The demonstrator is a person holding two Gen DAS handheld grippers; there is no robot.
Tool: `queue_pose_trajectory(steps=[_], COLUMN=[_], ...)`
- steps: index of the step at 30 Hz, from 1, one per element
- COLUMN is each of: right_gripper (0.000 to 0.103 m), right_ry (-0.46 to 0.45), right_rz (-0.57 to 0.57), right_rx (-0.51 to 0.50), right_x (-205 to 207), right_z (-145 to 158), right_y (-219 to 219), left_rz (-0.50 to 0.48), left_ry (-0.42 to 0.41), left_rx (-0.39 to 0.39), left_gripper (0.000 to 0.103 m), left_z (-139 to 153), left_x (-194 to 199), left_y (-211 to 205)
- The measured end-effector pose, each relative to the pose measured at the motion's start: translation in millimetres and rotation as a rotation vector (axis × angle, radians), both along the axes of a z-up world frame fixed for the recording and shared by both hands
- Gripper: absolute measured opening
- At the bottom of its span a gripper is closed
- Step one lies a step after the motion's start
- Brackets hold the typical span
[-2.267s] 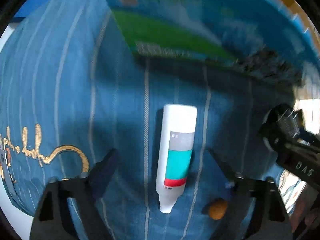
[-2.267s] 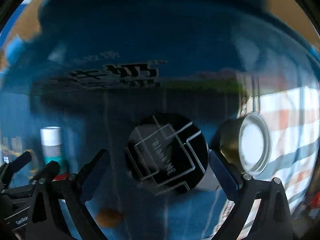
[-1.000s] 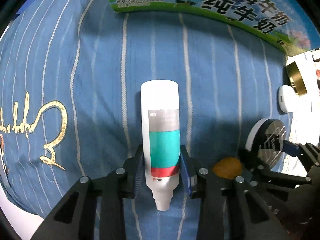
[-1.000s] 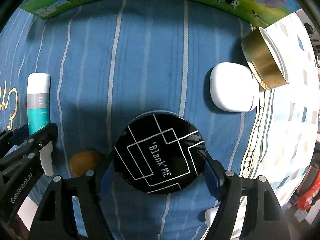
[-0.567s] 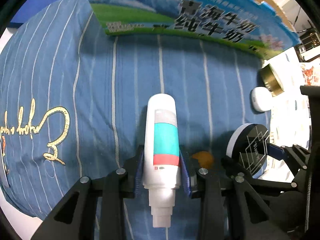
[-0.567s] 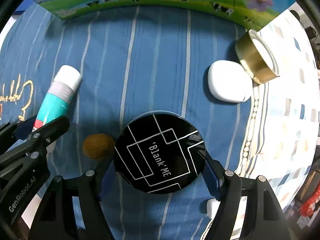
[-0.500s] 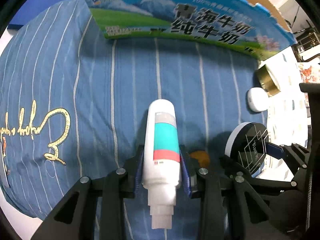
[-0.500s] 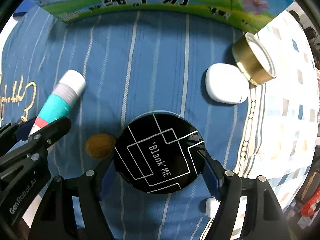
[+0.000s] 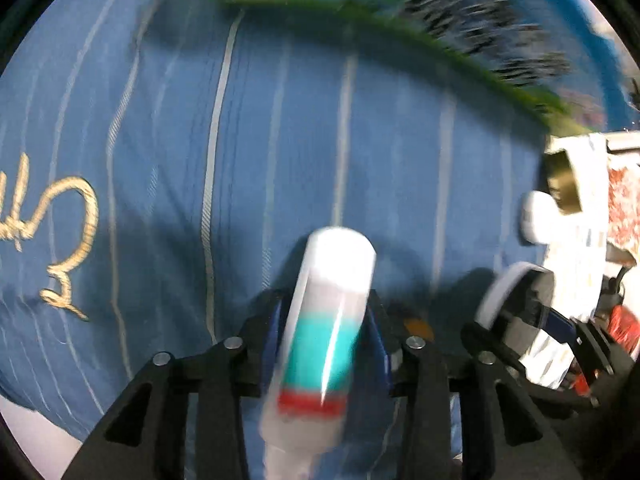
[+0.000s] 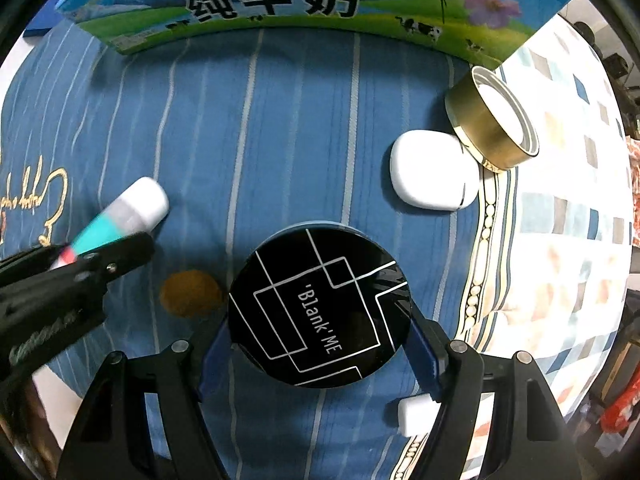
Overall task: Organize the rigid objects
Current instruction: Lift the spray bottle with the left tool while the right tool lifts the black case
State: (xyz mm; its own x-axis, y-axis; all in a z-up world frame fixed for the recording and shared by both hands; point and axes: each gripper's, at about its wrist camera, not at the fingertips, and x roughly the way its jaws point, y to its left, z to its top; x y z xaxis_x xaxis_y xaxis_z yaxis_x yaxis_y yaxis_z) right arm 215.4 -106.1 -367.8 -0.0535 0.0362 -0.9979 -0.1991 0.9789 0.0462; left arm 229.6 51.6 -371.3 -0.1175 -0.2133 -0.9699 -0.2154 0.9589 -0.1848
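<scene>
My left gripper is shut on a white tube with a teal and red label, held above the blue striped cloth; it also shows at the left of the right wrist view. My right gripper is shut on a black round compact marked 'Blank ME', seen edge-on in the left wrist view. A white rounded case and a gold-rimmed jar lie at the cloth's right edge.
A milk carton box stands along the far side of the cloth. A small brown round thing lies on the cloth between the grippers. A small white block lies near my right finger. A checked sheet lies to the right.
Both grippers closed on their objects and lifted them. The left gripper now swings the tube, tilting it, with the view blurred. The compact stays steady in the right gripper.
</scene>
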Motion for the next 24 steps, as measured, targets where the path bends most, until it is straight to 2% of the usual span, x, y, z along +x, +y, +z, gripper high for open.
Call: queue_pose_trajectory(steps=[1,2,3,6,10,16,24], right_gripper=[0.077,0.077,0.077,0.077,0.077,0.077,0.077], right_ry=[0.002,0.004,0.006,0.014,0.001,0.045,-0.039], right_rz=[-0.005,-0.009,-0.014,-0.025,-0.013,-0.033,-0.037], right_rx=[0.000,-0.001,0.000,0.007,0.010,0.048,0.089], right_x=[2,3,3,4,3,7,9], right_z=[-3,-6,-9,-12,-5,16,62], right_y=[3,3,4,5,10,7,0], left_rz=[0.007,-0.022,-0.054,-0.113,-0.081,-0.072,-0.057], left_ry=[-0.033,-0.028,-0.024,-0.042,-0.075,-0.167,-0.335], left_rx=[-0.005,0.021,0.047,0.083,0.073,0.050,0.037], left_gripper=[0.038,0.037,0.031,0.030,0.030,0.030,0.030], left_z=[3,2,2,6,21,76,151], left_x=[4,8,9,8,3,-7,-11], left_y=[1,-2,-7,-19,-24,-24,0])
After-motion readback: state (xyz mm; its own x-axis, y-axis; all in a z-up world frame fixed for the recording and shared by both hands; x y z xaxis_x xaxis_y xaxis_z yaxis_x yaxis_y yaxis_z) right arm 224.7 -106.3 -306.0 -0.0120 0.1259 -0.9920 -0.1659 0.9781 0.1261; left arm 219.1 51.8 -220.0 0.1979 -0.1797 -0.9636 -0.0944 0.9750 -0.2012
